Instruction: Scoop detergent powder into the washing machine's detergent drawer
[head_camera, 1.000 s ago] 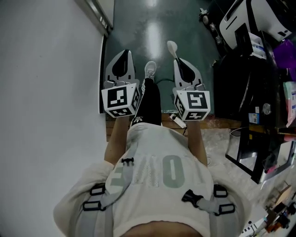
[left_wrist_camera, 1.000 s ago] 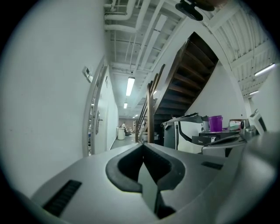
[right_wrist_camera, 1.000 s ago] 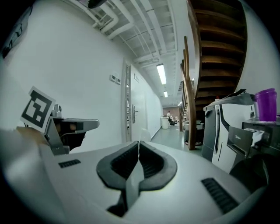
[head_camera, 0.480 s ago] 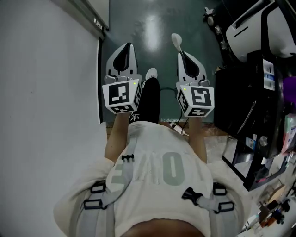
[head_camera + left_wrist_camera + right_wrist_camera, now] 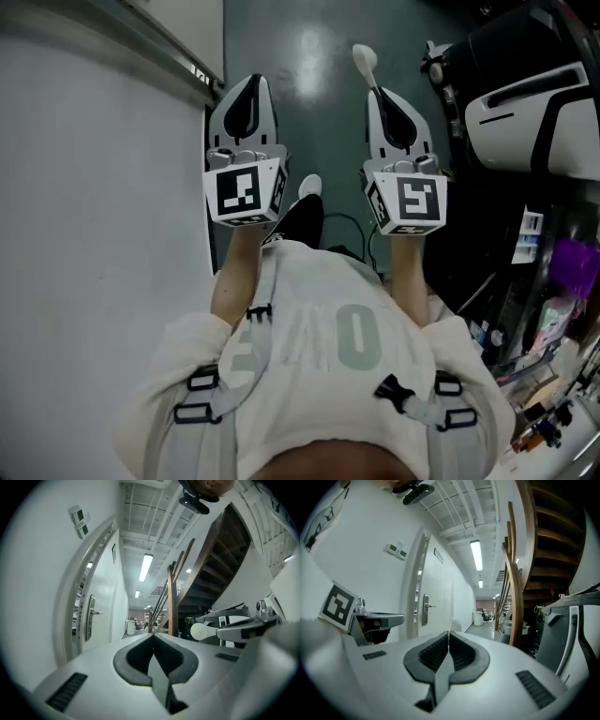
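- Jaws of the left gripper (image 5: 153,638) are pressed together with nothing between them.
- Jaws of the right gripper (image 5: 448,635) are clenched on the handle of a white scoop (image 5: 364,58), whose rounded bowl sticks out past the fingertips, over the dark green floor (image 5: 319,122).
- Whether the scoop's bowl carries any powder cannot be told from any view.
- Both grippers are held out side by side in front of the person, level with each other and apart, each with its marker cube (image 5: 242,193) toward the body.
- Between the two grippers, lower down, shows the person's white shoe (image 5: 309,186).
- Left of the left gripper runs a white wall (image 5: 84,234) with a door (image 5: 91,620) in it.
- Right of the right gripper stands a white and black machine (image 5: 525,103), and a wooden staircase (image 5: 525,573) rises above it.
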`<state>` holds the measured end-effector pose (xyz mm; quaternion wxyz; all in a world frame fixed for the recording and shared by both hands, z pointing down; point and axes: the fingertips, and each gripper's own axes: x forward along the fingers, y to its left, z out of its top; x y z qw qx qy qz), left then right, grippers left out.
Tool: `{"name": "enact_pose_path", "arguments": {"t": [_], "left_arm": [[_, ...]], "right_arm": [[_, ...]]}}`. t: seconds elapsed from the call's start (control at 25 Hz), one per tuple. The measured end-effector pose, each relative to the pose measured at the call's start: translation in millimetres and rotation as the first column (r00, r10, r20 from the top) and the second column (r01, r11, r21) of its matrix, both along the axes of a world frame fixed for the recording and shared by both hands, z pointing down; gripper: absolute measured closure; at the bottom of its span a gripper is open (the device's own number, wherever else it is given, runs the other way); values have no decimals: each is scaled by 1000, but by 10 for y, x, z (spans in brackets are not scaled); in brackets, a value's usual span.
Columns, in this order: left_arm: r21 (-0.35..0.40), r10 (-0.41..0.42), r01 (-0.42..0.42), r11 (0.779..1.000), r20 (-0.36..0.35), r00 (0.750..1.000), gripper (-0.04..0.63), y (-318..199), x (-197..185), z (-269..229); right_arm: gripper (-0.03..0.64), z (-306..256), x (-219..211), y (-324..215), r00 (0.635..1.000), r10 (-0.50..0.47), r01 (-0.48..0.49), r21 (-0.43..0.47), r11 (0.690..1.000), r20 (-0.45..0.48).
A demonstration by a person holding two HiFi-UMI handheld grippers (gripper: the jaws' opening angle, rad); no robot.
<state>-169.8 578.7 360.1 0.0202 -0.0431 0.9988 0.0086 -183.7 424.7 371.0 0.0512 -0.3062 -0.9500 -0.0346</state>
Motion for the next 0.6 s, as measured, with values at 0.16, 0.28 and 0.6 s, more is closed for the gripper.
{"name": "enact_pose_path", "arguments": {"t": [0.16,0.28,0.6], "left_arm": [[-9,-17,17,1000,22,1000,575,202,-403,-320],[-12,-25,25,1000,2,1000,575,258,-568,-398],[9,-26,27,1000,-63,998,575,224,-726,-337]], "right_arm": [[607,-225,-379,147,1000,-3,3,-11,1000,-3],[607,-270,-557,182,1000,5,-5,-7,1000,-24],[607,-275,-765,211,998,-2,1,-22,1000,-58]]}}
